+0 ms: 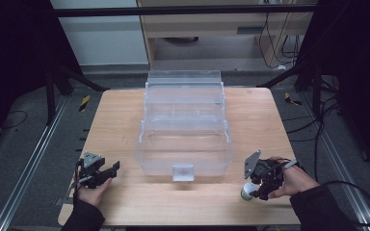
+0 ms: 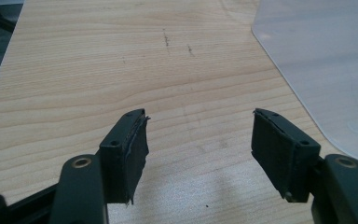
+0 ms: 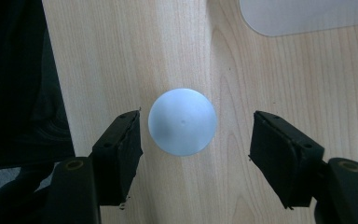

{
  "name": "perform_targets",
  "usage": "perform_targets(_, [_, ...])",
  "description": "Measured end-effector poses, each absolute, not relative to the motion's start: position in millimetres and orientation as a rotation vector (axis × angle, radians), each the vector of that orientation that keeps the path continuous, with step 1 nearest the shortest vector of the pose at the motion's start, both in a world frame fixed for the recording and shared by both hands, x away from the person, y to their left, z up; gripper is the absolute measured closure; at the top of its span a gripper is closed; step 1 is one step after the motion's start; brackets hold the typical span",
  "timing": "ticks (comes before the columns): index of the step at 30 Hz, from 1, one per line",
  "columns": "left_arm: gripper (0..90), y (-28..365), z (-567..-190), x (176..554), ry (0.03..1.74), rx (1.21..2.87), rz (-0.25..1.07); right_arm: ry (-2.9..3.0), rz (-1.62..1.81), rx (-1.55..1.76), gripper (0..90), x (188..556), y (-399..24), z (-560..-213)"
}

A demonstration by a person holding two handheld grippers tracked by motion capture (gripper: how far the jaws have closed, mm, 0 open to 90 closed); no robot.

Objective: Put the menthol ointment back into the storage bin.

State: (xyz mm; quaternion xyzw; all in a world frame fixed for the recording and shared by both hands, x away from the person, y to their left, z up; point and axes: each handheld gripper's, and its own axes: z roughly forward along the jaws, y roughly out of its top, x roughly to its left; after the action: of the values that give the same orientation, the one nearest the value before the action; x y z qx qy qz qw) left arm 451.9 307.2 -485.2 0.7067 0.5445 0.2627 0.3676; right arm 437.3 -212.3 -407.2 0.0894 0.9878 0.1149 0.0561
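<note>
Resting on the wooden table (image 1: 125, 115) at the left, the left gripper (image 1: 107, 172) gapes with nothing between its pads, the clear plastic box (image 1: 185, 139) sits mid-table, and the right gripper (image 3: 196, 135) straddles a white-capped bottle (image 3: 182, 121) near the front edge, pads not touching it.

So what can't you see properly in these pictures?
- White bottle: the right gripper view looks straight down on its round cap, so its sides and any label are hidden.
- In the high view the right gripper covers most of that bottle.
- Clear plastic box: see-through and glary in the high view, so its compartments are hard to tell apart.
- Left gripper: its view cuts the box off at the right edge.
</note>
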Motion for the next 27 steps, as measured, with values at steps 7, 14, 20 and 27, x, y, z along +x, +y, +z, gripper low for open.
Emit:
perform_targets(7, [35.6,307,-485,452,1.398,1.816,0.676,3.009,0.307,0.249,35.4,437,-209,-414])
perform_targets(14, [35.6,307,-485,452,1.398,1.815,0.677,3.020,0.282,0.241,35.5,438,-206,-420])
perform_targets(20, [35.6,307,-485,452,1.397,1.816,0.678,3.037,0.262,0.229,39.1,438,-204,-425])
perform_targets(27, [35.6,307,-485,452,1.397,1.816,0.677,3.065,0.219,0.229,43.4,438,-201,-431])
